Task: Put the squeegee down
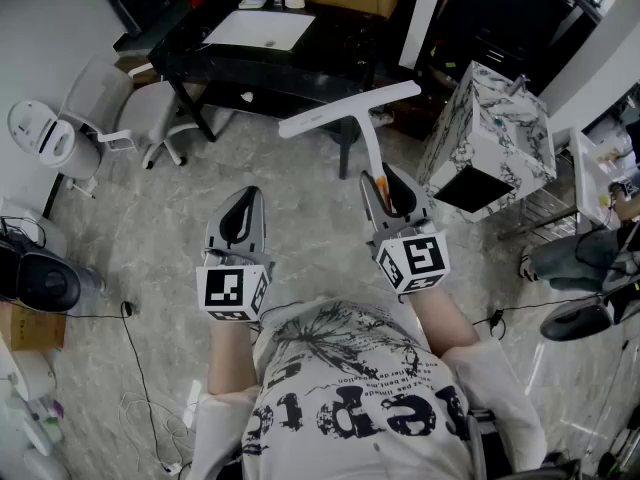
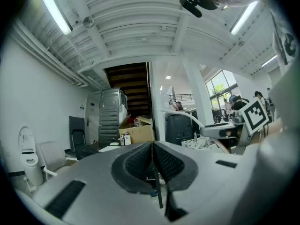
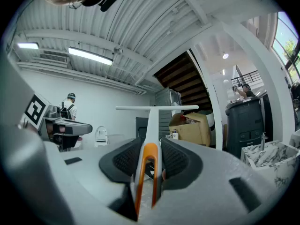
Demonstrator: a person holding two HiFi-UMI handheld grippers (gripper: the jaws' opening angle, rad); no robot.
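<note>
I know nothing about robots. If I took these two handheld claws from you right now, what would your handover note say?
Left gripper: jaws shut, nothing in them.
Right gripper: shut on the handle of the squeegee, whose orange-trimmed end sits between the pads. The blade is out front, in the air above the floor.
Done: the squeegee is in hand and not yet set down.
Left: lay it on a surface, perhaps the black table ahead, then open the right jaws.
</note>
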